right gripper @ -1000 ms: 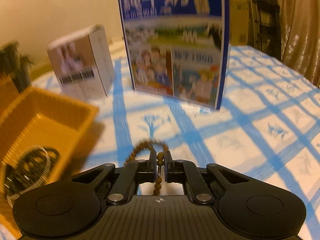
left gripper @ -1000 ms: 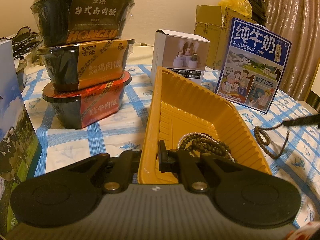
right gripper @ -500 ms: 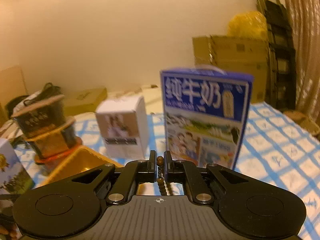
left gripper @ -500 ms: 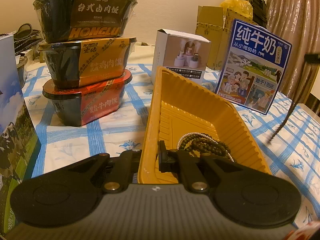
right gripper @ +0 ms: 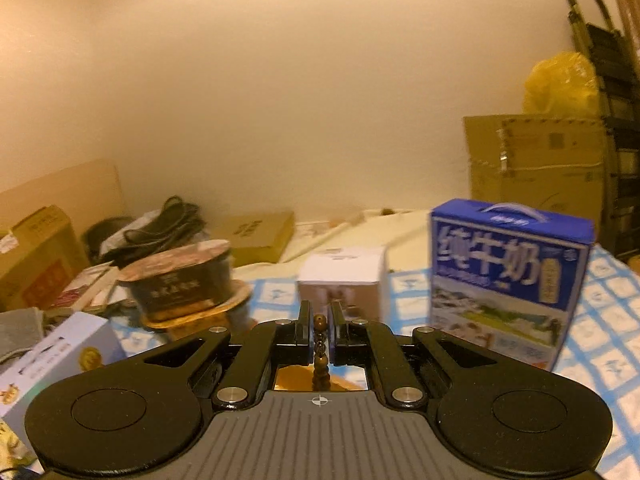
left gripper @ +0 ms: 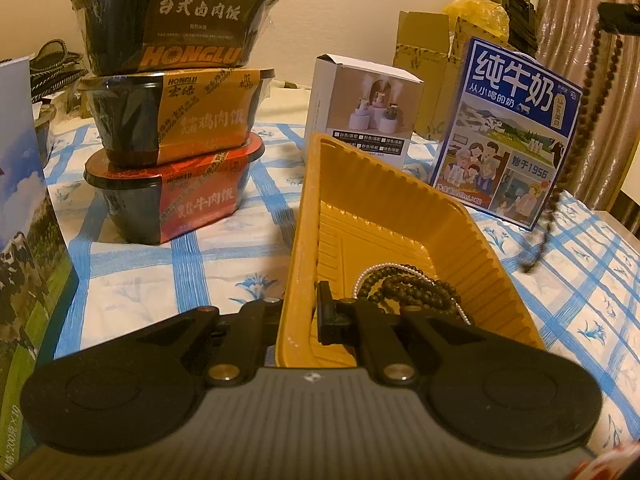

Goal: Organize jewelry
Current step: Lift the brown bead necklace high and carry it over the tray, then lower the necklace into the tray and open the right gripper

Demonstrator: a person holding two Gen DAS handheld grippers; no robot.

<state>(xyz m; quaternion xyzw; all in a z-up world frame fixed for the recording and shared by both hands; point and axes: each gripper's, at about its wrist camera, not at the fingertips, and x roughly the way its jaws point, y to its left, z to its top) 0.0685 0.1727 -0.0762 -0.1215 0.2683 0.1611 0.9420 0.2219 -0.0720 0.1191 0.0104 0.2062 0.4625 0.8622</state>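
High above the blue-checked tablecloth [left gripper: 168,256], the right gripper [right gripper: 320,330] pinches a long strand of brown wooden beads [left gripper: 576,128] between nearly closed fingers, letting it hang free near the blue milk carton [left gripper: 508,132], its tail just off the cloth, apparently so the loop can be lowered without snagging. Beside it, the left gripper [left gripper: 298,316] clamps the near wall of the ribbed yellow plastic tray [left gripper: 400,216], seemingly to steady it as a target. Dark beads and a white pearl strand [left gripper: 408,286] already lie coiled inside.
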